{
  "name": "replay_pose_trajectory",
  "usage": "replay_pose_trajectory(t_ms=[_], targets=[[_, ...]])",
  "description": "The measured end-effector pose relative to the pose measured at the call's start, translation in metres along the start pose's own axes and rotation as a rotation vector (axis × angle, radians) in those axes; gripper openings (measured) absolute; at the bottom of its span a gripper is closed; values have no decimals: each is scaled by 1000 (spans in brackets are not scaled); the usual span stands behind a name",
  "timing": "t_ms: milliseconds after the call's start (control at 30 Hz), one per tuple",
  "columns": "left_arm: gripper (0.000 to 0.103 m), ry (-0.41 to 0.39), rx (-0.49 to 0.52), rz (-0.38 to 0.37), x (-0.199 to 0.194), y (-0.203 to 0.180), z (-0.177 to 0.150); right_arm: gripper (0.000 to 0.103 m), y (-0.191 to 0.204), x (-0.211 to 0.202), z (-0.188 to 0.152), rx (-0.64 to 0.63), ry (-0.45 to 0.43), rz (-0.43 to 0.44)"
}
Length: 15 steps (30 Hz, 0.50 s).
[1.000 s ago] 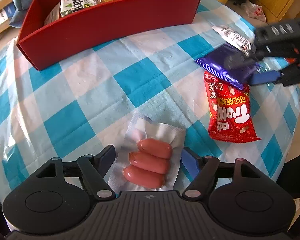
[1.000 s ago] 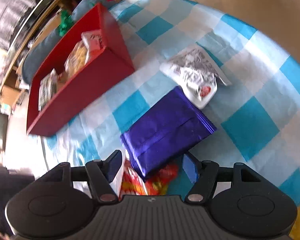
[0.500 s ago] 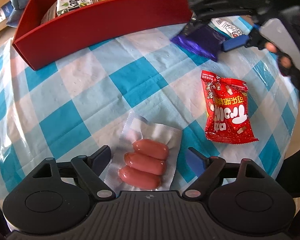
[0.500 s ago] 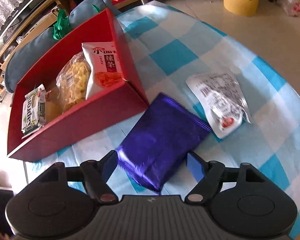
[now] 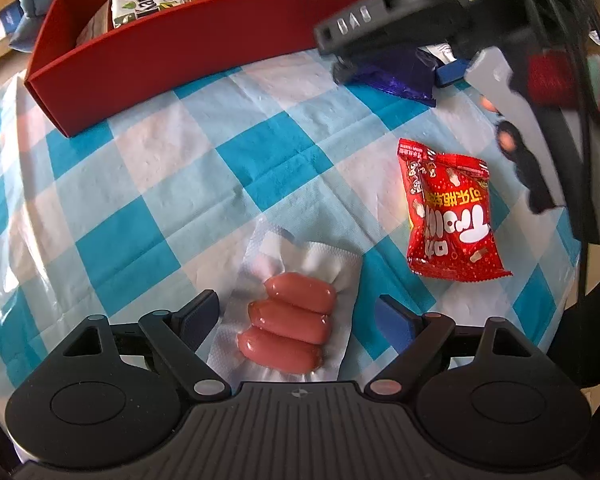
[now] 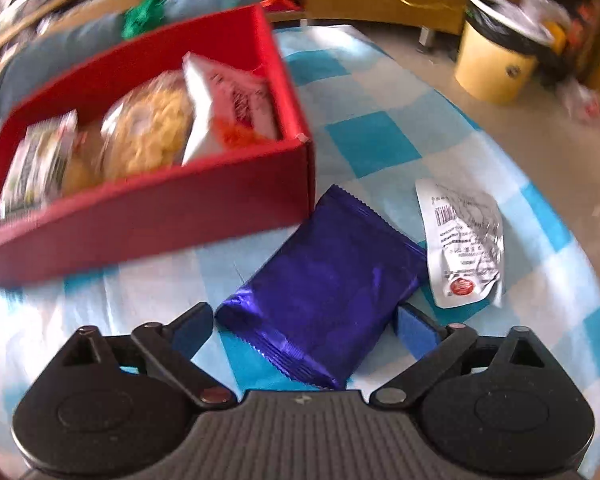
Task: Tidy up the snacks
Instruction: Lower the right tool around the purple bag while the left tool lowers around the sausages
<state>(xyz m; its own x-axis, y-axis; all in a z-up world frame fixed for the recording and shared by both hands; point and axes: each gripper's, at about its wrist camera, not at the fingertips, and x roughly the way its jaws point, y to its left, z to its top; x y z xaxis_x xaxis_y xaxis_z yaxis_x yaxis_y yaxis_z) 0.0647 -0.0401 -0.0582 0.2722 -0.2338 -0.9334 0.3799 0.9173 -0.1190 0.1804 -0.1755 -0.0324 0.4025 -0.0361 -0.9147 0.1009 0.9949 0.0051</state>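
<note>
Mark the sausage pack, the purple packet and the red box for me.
sausage pack [image 5: 290, 322], left wrist view, middle sausage.
purple packet [image 6: 324, 288], right wrist view, centre of foil.
red box [image 6: 148, 216], right wrist view, near outer wall.

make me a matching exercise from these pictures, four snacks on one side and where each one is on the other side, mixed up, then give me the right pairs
Things:
1. sausage pack
2. purple packet
3. red candy bag
4. yellow crackers bag

Places:
A. inside the red box
B. between the open fingers of the right gripper
C. between the open fingers of the left gripper
D. alone on the checked cloth, right of the sausages in the left wrist view

Pairs: 1-C, 2-B, 3-D, 4-A
</note>
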Motion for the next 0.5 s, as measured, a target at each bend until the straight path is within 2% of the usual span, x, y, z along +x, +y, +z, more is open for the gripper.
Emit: replay_pose_trajectory(t_ms=[67, 133, 200, 433, 500], targets=[[89, 7, 3, -1, 0, 0, -2, 87, -6, -2, -3, -13, 21, 10], [89, 8, 7, 3, 0, -2, -5, 77, -12, -6, -6, -24, 36, 23], [89, 7, 12, 7, 0, -3, -7, 71, -19, -12, -12, -41, 63, 44], [90, 7, 1, 16, -2, -1, -15, 71, -40, -27, -44, -137, 188, 103], [91, 8, 4, 19, -3, -2, -15, 72, -44, -31, -47, -137, 187, 116]])
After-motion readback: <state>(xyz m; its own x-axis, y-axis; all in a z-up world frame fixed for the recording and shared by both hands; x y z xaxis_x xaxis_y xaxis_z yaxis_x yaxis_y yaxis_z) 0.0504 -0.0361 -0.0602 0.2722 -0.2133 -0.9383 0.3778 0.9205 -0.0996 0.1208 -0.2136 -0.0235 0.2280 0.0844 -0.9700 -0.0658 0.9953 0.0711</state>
